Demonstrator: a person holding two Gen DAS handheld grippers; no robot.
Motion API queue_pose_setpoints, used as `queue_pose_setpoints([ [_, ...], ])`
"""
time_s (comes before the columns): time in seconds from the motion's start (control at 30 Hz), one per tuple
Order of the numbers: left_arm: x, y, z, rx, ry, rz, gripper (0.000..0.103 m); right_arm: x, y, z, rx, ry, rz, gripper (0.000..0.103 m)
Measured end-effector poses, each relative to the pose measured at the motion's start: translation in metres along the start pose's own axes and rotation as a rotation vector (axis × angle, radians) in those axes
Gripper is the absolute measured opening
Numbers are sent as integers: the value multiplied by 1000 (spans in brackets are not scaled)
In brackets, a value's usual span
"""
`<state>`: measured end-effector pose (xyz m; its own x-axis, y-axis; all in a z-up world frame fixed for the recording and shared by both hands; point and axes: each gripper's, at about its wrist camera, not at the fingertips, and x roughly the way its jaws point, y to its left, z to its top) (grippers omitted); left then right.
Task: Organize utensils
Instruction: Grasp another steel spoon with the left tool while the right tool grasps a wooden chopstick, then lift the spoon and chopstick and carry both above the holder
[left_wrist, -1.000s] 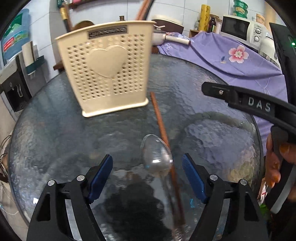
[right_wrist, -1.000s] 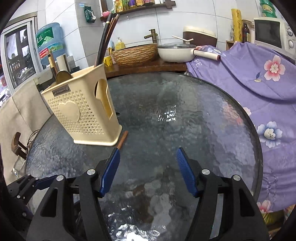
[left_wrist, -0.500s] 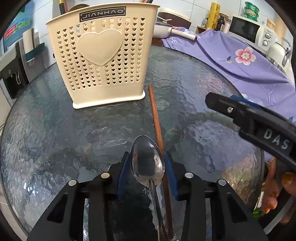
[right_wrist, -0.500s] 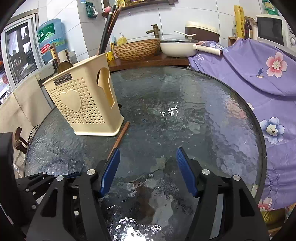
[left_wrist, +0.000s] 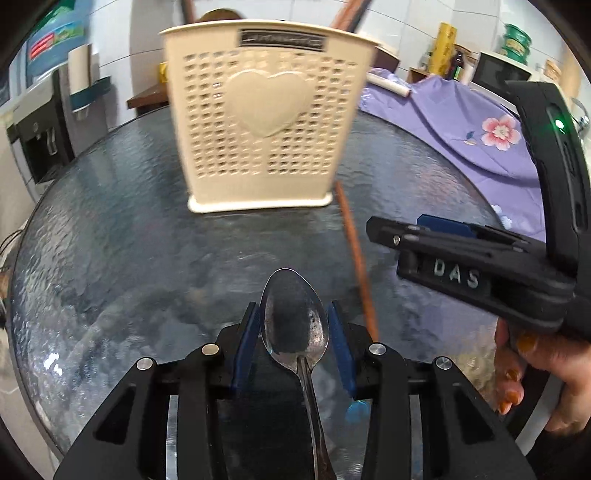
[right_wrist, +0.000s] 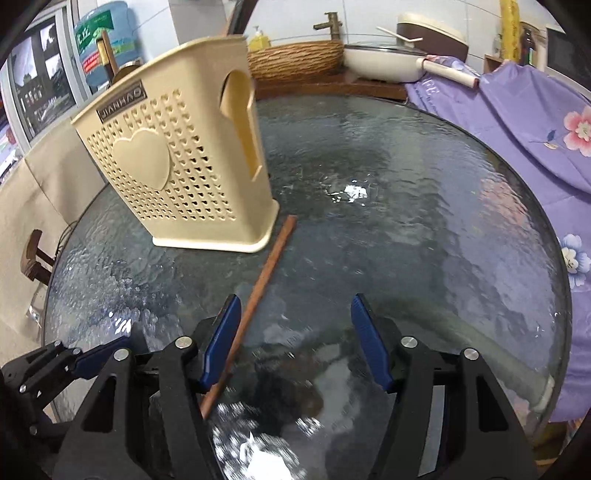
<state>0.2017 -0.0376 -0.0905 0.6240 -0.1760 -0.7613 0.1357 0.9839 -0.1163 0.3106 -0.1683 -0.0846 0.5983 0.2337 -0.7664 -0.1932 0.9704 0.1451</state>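
My left gripper (left_wrist: 294, 325) is shut on a metal spoon (left_wrist: 295, 325), bowl forward, held above the round glass table (left_wrist: 110, 258). A cream perforated utensil holder (left_wrist: 264, 136) with a heart stands upright ahead; it also shows in the right wrist view (right_wrist: 181, 170), with utensil handles sticking out of its top. A brown wooden chopstick (right_wrist: 258, 288) lies on the glass, from the holder's base to beside my right gripper's left finger. My right gripper (right_wrist: 295, 336) is open and empty over the glass; it also shows at right in the left wrist view (left_wrist: 461, 262).
A purple flowered cloth (right_wrist: 535, 122) covers something at the table's right edge. A counter behind holds a woven basket (right_wrist: 295, 59) and a white pan (right_wrist: 384, 62). A water dispenser (left_wrist: 48, 129) stands at the left.
My left gripper closed on the spoon and lifted it off the glass. The right gripper moved forward along the chopstick and stayed open.
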Motion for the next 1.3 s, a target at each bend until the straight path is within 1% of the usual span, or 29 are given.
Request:
queue_pose_setpoints([
  [0.17, -4, 16, -3, 5, -7, 44, 37, 18, 17, 13, -28, 31, -31, 50],
  [0.3, -4, 24, -3, -5, -6, 49, 37, 33, 22, 19, -18, 67, -54, 43],
  [0.43, 1, 30, -1, -13, 1, 52, 37, 36, 22, 22, -23, 56, -91, 36],
  [0.5, 2, 32, -1, -14, -2, 53, 37, 36, 22, 22, -28, 52, -109, 29],
  [0.57, 5, 34, 2, -11, -3, 58, 37, 36, 19, 22, -34, 48, -118, 20],
  [0.6, 5, 35, 2, -8, -4, 62, 37, 36, 18, 22, -34, 46, -115, 19],
  [0.67, 7, 37, 3, 2, -6, 72, 37, 35, 16, 22, -41, 46, -118, 13],
  [0.9, 8, 30, 3, 12, 1, 84, 37, 29, 10, 16, -53, 52, -99, 10],
  [1.0, 8, 29, 3, 11, 1, 85, 37, 25, 5, 13, -33, 49, -85, 8],
  [1.13, 8, 29, 3, 5, 1, 79, 37, 23, 0, 11, -14, 41, -66, 8],
  [1.3, 6, 31, 7, 4, -12, 61, 37, 18, -8, 13, 25, 23, -20, 8],
])
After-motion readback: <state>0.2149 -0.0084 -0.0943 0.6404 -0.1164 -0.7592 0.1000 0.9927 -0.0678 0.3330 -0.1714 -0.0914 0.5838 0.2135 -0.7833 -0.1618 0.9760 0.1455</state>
